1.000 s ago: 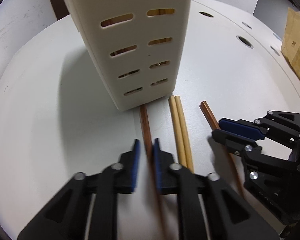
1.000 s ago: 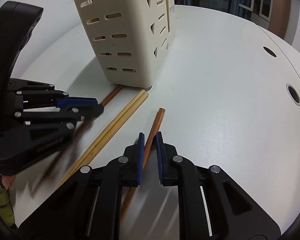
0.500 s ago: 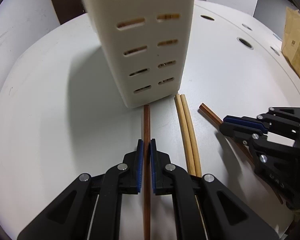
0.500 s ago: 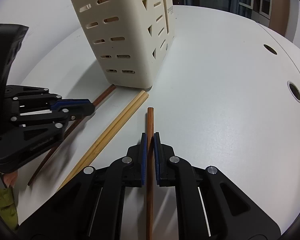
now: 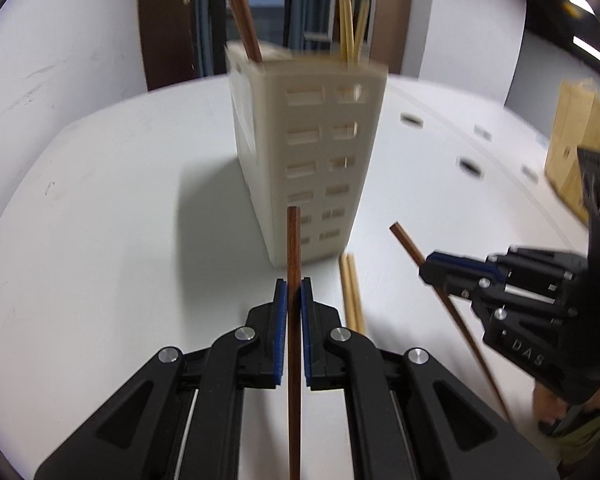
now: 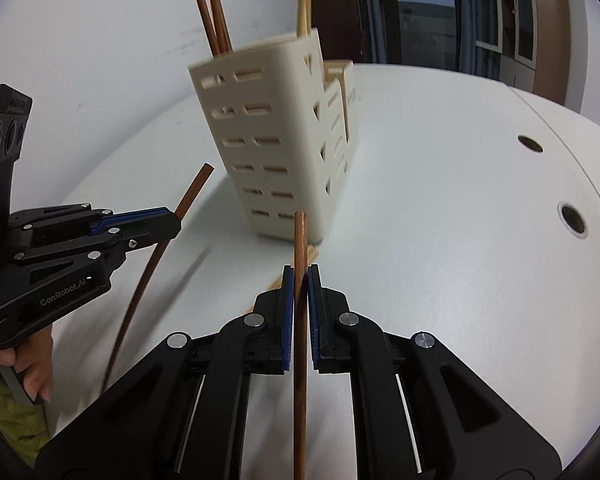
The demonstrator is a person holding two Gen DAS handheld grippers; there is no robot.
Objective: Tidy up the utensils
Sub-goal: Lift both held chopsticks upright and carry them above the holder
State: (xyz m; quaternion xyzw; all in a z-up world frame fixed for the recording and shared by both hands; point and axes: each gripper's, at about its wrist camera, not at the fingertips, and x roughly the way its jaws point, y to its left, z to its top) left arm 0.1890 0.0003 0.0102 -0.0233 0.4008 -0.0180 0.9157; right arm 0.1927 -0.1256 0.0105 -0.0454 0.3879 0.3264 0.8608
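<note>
White and round-edged, the table [image 5: 100,200] has dark cable holes [image 6: 573,219] along its far side and stands before pale walls and a dark doorway [image 5: 168,20]. On it stands a tall cream plastic utensil caddy [image 5: 312,168] with rows of slots, holding two dark brown chopsticks [image 6: 212,12] and some pale bamboo ones [image 5: 350,12] upright in its compartments. The left gripper [image 5: 293,300] is pinched on a dark reddish-brown wooden chopstick [image 5: 293,248], which runs straight between the blue pads and points at the caddy, its tip clear of the tabletop. The right gripper [image 6: 300,288] is likewise clamped on a second brown wooden chopstick [image 6: 300,240], held above the surface and aimed at the caddy's base. A pair of light bamboo chopsticks [image 5: 351,292] lies flat on the table just in front of the caddy, between the two grippers. A brown paper bag [image 5: 576,136] sits at the far right edge.
</note>
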